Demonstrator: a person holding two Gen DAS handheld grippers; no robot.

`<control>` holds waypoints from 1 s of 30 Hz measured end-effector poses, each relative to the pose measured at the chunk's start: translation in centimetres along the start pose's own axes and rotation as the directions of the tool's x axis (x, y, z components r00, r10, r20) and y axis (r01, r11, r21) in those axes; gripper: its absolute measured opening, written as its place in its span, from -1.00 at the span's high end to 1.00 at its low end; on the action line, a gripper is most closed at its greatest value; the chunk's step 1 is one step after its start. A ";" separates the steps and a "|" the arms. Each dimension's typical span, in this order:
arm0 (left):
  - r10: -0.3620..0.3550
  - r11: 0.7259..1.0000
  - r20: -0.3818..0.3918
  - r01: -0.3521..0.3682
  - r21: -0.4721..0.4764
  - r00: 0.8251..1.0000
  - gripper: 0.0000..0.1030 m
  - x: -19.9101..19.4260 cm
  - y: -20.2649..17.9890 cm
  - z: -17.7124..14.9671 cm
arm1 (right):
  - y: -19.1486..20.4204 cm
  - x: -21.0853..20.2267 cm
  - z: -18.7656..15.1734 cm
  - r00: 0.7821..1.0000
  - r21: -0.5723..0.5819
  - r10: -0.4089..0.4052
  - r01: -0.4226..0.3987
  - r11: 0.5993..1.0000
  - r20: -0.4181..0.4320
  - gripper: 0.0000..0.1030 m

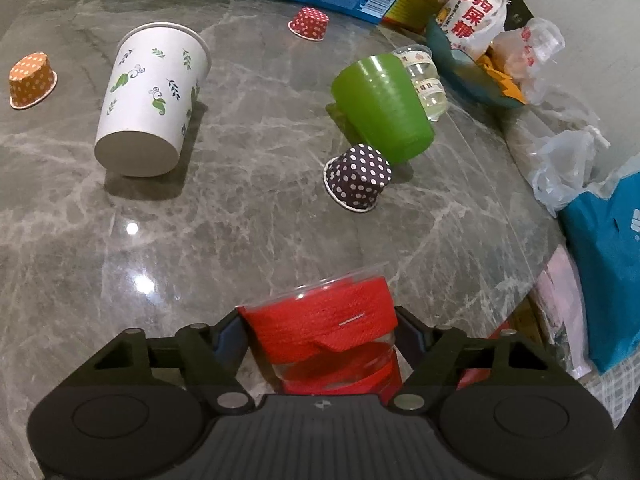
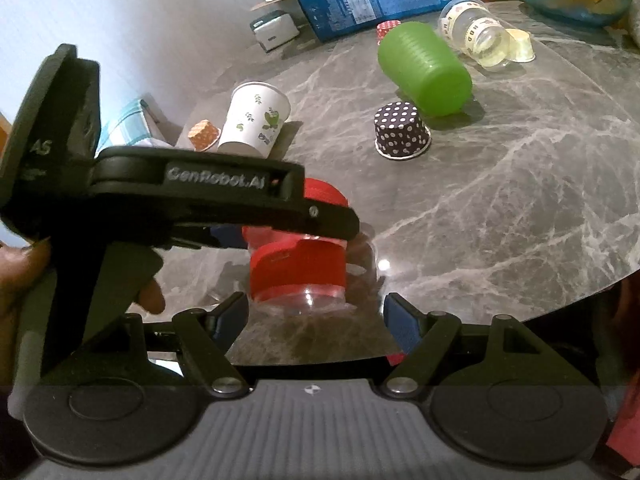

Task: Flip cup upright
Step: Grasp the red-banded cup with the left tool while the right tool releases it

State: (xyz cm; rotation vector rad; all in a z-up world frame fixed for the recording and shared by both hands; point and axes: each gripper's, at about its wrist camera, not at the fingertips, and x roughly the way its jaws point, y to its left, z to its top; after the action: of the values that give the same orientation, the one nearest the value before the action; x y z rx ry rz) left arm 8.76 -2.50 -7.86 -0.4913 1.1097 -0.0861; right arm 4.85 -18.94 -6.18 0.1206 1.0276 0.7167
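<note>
My left tongs (image 1: pixel 320 332) pinch the red-sleeved clear cup (image 1: pixel 324 328) above the desk (image 1: pixel 240 220); right tongs (image 2: pixel 314 314) spread apart.

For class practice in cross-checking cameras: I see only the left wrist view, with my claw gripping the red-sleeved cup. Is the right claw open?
Observer: Yes. The right claw is open and empty, facing the red-sleeved cup.
Operator: Is anything hidden behind the green cup?
Observer: A small pale yellow cup sits right beside the lying clear cup.
</note>
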 end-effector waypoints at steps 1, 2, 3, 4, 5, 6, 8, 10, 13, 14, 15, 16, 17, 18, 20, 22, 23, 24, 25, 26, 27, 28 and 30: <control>0.001 1.000 0.001 -0.001 -0.002 1.000 -0.48 0.0 0.0 0.0 | -0.1 -0.1 -0.1 1.000 0.000 0.005 -0.005 1.000 0.002 -0.47; 0.004 1.000 0.002 -0.004 0.000 1.000 -0.47 0.0 -0.1 0.0 | -0.1 -0.2 -0.3 1.000 0.001 0.009 -0.009 1.000 0.005 -0.47; 0.011 1.000 0.003 -0.011 0.009 1.000 -0.46 0.0 -0.3 -0.1 | -0.4 -0.4 -0.4 1.000 0.006 0.015 -0.015 1.000 0.010 -0.48; 0.018 1.000 0.005 -0.018 0.019 1.000 -0.46 0.0 -0.5 -0.1 | -0.6 -0.6 -0.5 1.000 0.012 0.024 -0.024 1.000 0.017 -0.49; 0.024 0.999 0.009 -0.024 0.027 1.000 -0.45 0.0 -0.6 -0.1 | -0.7 -0.9 -0.6 0.999 0.016 0.031 -0.032 0.999 0.026 -0.50; 0.027 0.999 0.015 -0.028 0.034 1.000 -0.45 -0.2 -0.6 -0.2 | -0.8 -1.2 -0.8 0.999 0.018 0.035 -0.036 0.999 0.039 -0.52; 0.032 0.998 0.025 -0.033 0.052 0.999 -0.45 -0.4 -0.8 -0.2 | -1.1 -2.0 -1.0 0.997 0.026 0.035 -0.037 0.999 0.073 -0.54; 0.024 0.998 0.030 -0.026 0.057 0.999 -0.44 -0.6 -0.6 -0.2 | -1.3 -2.6 -1.1 0.994 0.036 0.036 -0.040 0.999 0.104 -0.58; 0.016 0.998 0.031 -0.018 0.066 0.999 -0.44 -0.9 -0.4 -0.2 | -1.4 -3.2 -1.0 0.988 0.045 0.018 -0.025 0.999 0.151 -0.79; 0.014 0.997 0.032 -0.016 0.069 0.999 -0.44 -1.0 -0.3 -0.2 | -1.5 -3.4 -1.0 0.986 0.049 0.014 -0.023 0.999 0.165 -0.79; 0.010 0.997 0.033 -0.013 0.073 0.999 -0.44 -1.1 -0.2 -0.1 | -1.5 -3.5 -1.0 0.984 0.052 0.010 -0.020 0.998 0.176 -0.79; 0.011 0.997 0.035 -0.013 0.078 0.999 -0.44 -1.3 -0.1 -0.1 | -1.6 -3.5 -0.9 0.983 0.055 0.008 -0.019 0.998 0.185 -0.80; 0.013 0.996 0.038 -0.016 0.084 0.999 -0.44 -1.4 0.0 0.0 | -1.5 -3.6 -0.9 0.980 0.056 0.002 -0.013 0.998 0.198 -0.83; 0.015 0.996 0.041 -0.018 0.092 0.999 -0.44 -1.6 0.1 0.1 | -1.5 -3.7 -0.8 0.977 0.058 -0.008 -0.005 0.998 0.214 -0.92; 0.016 0.994 0.045 -0.021 0.105 0.999 -0.44 -1.9 0.2 0.2 | -1.5 -3.8 -0.7 0.970 0.063 -0.031 0.017 0.998 0.240 -0.97; 0.016 0.993 0.046 -0.021 0.115 0.999 -0.44 -2.1 0.3 0.3 | -1.6 -4.0 -0.7 0.963 0.077 -0.067 0.049 0.996 0.261 -0.97; 0.017 0.992 0.044 -0.022 0.121 0.999 -0.44 -2.2 0.4 0.3 | -1.7 -3.9 -0.5 0.960 0.082 -0.086 0.066 0.994 0.266 -0.97; 0.018 0.992 0.044 -0.024 0.126 0.999 -0.44 -2.2 0.4 0.3 | -1.7 -3.8 -0.4 0.958 0.087 -0.107 0.086 0.992 0.265 -0.97; 0.021 0.991 0.045 -0.026 0.132 0.999 -0.44 -2.2 0.4 0.2 | -1.8 -3.7 -0.3 0.957 0.093 -0.125 0.104 0.990 0.261 -0.97; 0.024 0.990 0.046 -0.030 0.140 0.999 -0.44 -2.2 0.4 0.2 | -1.8 -3.6 -0.3 0.956 0.097 -0.139 0.117 0.988 0.258 -0.97; 0.028 0.989 0.048 -0.035 0.146 0.998 -0.44 -2.3 0.4 0.2 | -1.8 -3.6 -0.3 0.954 0.099 -0.149 0.127 0.987 0.259 -0.97; 0.032 0.987 0.049 -0.039 0.153 0.998 -0.44 -2.3 0.4 0.2 | -1.8 -3.8 -0.4 0.953 0.098 -0.155 0.134 0.986 0.261 -0.97; 0.036 0.985 0.047 -0.043 0.165 0.998 -0.44 -2.3 0.4 0.2 | -1.9 -4.0 -0.5 0.951 0.104 -0.159 0.136 0.985 0.265 -0.97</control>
State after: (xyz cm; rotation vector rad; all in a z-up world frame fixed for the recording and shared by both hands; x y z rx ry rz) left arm 7.77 -1.41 -5.99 -0.3202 1.0592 -0.1318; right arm 4.08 -22.87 -4.30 0.2076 0.7932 0.5035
